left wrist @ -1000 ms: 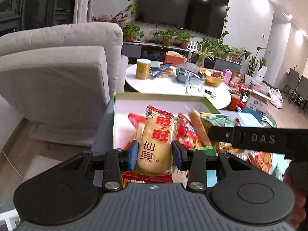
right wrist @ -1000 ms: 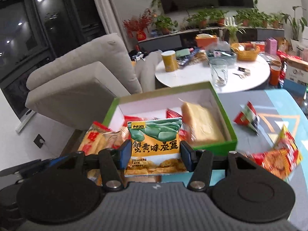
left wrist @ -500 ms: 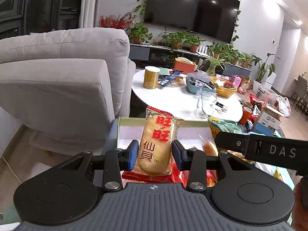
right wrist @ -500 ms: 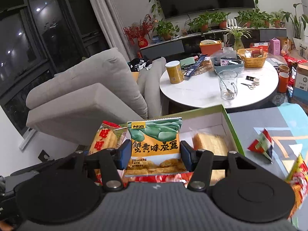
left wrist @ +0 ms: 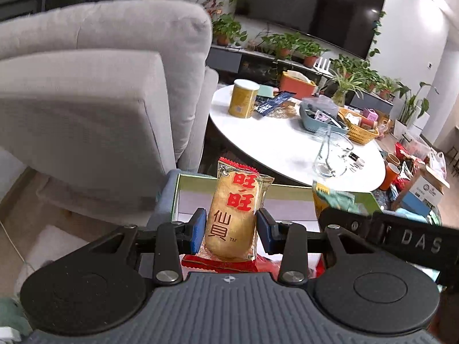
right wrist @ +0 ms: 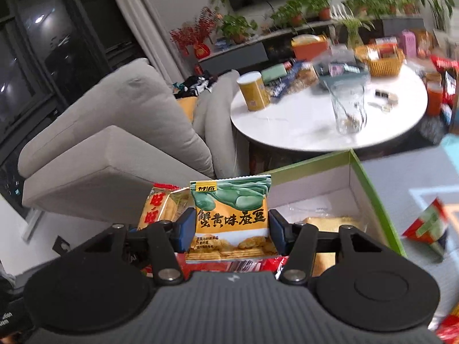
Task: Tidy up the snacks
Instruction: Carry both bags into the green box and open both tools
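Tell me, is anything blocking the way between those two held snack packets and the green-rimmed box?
Nothing visible does. The yellow rice-cracker packet and the green-and-orange bean packet hang over the open green-rimmed cardboard box, which already holds snacks.

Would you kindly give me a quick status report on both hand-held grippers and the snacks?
Left hand-held gripper shut on rice cracker packet. Right hand-held gripper shut on broad bean packet. Both above the green box. Nothing in the way.
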Motion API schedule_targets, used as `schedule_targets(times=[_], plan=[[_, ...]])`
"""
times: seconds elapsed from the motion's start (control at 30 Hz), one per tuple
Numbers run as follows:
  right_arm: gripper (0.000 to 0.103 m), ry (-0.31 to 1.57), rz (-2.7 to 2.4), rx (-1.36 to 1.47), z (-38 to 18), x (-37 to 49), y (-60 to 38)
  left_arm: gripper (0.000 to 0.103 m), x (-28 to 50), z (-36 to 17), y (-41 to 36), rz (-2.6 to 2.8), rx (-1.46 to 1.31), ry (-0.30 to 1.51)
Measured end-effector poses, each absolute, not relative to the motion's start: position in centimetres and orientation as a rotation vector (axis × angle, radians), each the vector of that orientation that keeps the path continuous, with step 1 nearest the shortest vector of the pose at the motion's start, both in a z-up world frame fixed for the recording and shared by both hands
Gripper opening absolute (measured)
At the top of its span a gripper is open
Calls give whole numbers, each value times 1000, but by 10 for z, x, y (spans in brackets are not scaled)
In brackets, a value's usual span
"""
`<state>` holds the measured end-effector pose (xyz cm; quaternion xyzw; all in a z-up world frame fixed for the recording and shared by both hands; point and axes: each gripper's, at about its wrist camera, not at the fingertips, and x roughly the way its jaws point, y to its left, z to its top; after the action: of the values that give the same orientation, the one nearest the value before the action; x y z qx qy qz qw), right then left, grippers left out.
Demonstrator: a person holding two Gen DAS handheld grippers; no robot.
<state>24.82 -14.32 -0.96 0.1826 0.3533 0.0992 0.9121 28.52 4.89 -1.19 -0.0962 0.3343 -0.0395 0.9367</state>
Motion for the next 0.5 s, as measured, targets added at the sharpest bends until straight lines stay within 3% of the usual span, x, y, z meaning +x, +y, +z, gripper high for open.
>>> schedule_targets(times=[0.5], plan=[[60,753,203,464,-29,263,-138,39,296,-33,53,-58,-219,694]])
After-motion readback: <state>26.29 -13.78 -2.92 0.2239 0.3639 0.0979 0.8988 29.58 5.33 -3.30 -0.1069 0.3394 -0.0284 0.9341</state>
